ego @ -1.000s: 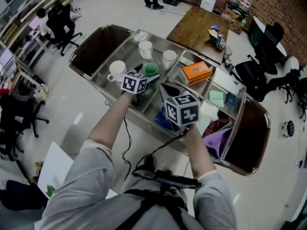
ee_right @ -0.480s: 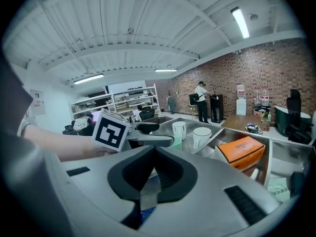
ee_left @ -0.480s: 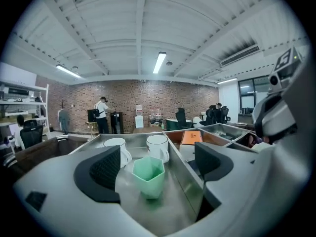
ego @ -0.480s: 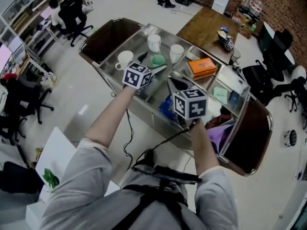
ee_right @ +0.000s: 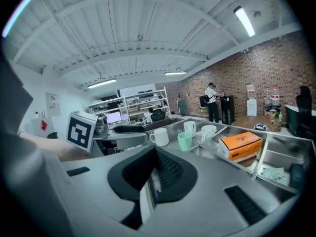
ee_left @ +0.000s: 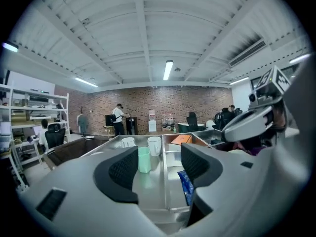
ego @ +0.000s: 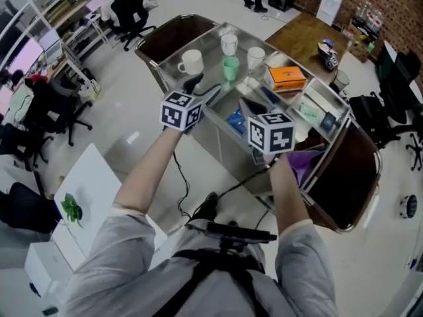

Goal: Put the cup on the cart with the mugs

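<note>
Steel cart [ego: 210, 51], divided into compartments. At the far left end, a green cup [ego: 230, 68] standing upright among three white mugs [ego: 192, 61], near them but apart. In the next compartment, an orange box [ego: 287, 78]. Nearer, lying flat, a blue packet [ego: 236, 121]. Further right, a pale green pad [ego: 309, 109].

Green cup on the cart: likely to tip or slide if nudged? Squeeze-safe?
It looks like thin handleless plastic, so the green cup is probably light and may flex under a hard squeeze. Taller than wide, it could tip from a high push. On the smooth steel of the cart, a low nudge would likely slide it toward the white mugs nearby.
</note>
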Available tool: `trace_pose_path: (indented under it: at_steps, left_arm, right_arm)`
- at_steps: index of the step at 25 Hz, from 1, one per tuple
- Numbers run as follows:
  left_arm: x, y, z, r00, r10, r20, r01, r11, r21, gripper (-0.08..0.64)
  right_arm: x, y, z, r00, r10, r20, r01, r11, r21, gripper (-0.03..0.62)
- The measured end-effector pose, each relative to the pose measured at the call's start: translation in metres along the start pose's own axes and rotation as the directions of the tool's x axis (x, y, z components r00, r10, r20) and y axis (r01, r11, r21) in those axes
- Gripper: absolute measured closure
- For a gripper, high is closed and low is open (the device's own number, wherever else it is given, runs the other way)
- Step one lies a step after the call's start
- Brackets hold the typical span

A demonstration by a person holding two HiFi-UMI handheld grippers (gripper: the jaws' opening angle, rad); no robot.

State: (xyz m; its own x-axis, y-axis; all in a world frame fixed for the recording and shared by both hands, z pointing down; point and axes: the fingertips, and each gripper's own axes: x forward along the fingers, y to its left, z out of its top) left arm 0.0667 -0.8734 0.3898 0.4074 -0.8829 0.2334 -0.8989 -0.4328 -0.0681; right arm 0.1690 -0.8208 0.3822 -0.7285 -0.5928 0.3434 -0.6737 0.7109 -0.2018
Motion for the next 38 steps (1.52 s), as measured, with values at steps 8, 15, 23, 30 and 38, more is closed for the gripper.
trace_pose_path:
  at_steps: [8, 15, 23, 30, 38]
  left_arm:
    - [-0.107, -0.035, -0.033, 0.987, 0.161, 0.017, -0.159, 0.984, -0.075, 0.487]
    - [-0.195, -0.033, -0.081, 0.957, 0.288, -0.034, -0.290, 0.947, -0.139, 0.555]
    - [-0.271, -0.033, -0.136, 0.952, 0.299, -0.070, -0.308, 0.931, -0.196, 0.557]
    - [-0.324, -0.035, -0.177, 0.961, 0.260, -0.093, -0.275, 0.930, -0.243, 0.557]
    - [-0.351, -0.034, -0.207, 0.967, 0.235, -0.103, -0.255, 0.920, -0.298, 0.557]
  right_arm:
    - [-0.053, 0.022, -0.038, 0.999, 0.041, 0.005, -0.041, 0.999, 0.008, 0.583]
    - [-0.086, 0.043, -0.082, 1.000, 0.025, -0.015, -0.026, 1.000, -0.009, 0.583]
    - [-0.108, 0.069, -0.150, 0.994, -0.107, -0.024, 0.105, 0.993, -0.057, 0.583]
    - [-0.110, 0.095, -0.205, 0.981, -0.184, -0.068, 0.188, 0.980, 0.063, 0.583]
    - [-0.125, 0.107, -0.227, 0.964, -0.251, -0.088, 0.254, 0.967, 0.033, 0.584]
